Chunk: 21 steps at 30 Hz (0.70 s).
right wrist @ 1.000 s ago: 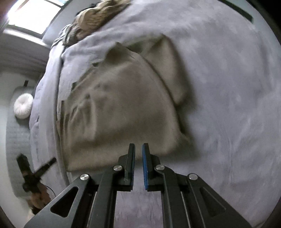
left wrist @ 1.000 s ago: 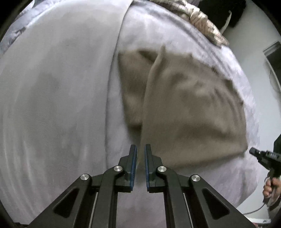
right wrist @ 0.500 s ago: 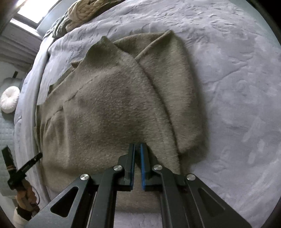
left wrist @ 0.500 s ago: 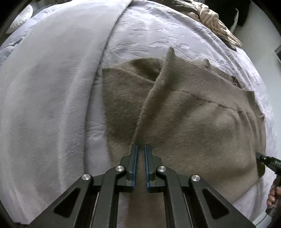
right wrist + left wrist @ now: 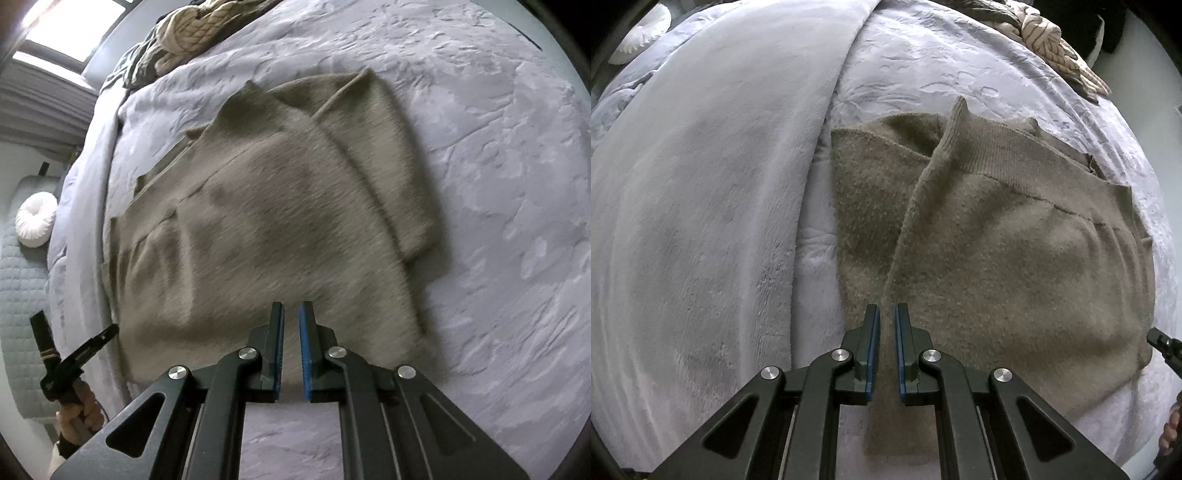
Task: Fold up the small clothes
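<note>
A tan knitted sweater [image 5: 997,251] lies partly folded on a pale lavender bedspread [image 5: 923,74]; one side panel is folded over the body, with a ribbed band at the far edge. It also shows in the right wrist view [image 5: 266,221]. My left gripper [image 5: 884,310] hovers over the sweater's near edge, jaws a narrow gap apart, holding nothing. My right gripper [image 5: 291,306] is over the sweater's near hem, jaws a narrow gap apart and empty. Each gripper shows at the edge of the other's view.
A plush lavender blanket [image 5: 701,221] covers the bed's left part. A beige braided cushion [image 5: 1056,44] lies at the far edge, also in the right wrist view [image 5: 192,33]. A round white pillow [image 5: 35,221] sits on a quilted surface beside the bed.
Both grippers moved in low over the sweater from farther back. The right jaws narrowed, then parted slightly. The sweater lies as before.
</note>
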{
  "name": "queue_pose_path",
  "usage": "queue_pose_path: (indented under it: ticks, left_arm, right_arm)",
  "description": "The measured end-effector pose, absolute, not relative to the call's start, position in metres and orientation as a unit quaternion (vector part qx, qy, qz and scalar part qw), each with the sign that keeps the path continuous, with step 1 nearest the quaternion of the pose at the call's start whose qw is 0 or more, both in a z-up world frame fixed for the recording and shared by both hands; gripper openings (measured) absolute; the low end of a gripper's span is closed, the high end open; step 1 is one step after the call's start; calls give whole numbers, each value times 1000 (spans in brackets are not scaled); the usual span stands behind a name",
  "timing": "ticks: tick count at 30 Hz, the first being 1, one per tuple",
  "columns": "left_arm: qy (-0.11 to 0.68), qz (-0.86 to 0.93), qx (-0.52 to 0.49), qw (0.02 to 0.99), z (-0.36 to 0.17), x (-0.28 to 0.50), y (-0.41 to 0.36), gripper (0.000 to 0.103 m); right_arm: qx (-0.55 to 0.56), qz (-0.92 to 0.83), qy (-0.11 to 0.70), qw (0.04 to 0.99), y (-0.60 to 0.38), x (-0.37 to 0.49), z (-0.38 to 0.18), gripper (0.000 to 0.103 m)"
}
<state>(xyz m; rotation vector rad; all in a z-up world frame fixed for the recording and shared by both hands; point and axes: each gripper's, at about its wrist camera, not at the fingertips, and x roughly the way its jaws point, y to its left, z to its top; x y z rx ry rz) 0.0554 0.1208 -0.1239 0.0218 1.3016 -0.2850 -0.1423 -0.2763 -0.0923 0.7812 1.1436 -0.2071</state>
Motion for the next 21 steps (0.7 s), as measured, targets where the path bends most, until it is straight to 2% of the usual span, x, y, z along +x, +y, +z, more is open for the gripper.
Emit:
queue_pose_path:
  ticks: [21]
  left_arm:
    - [599, -125, 67, 788, -118, 47, 111, 9]
  right_arm:
    - [361, -41, 558, 746, -215, -119, -108, 10]
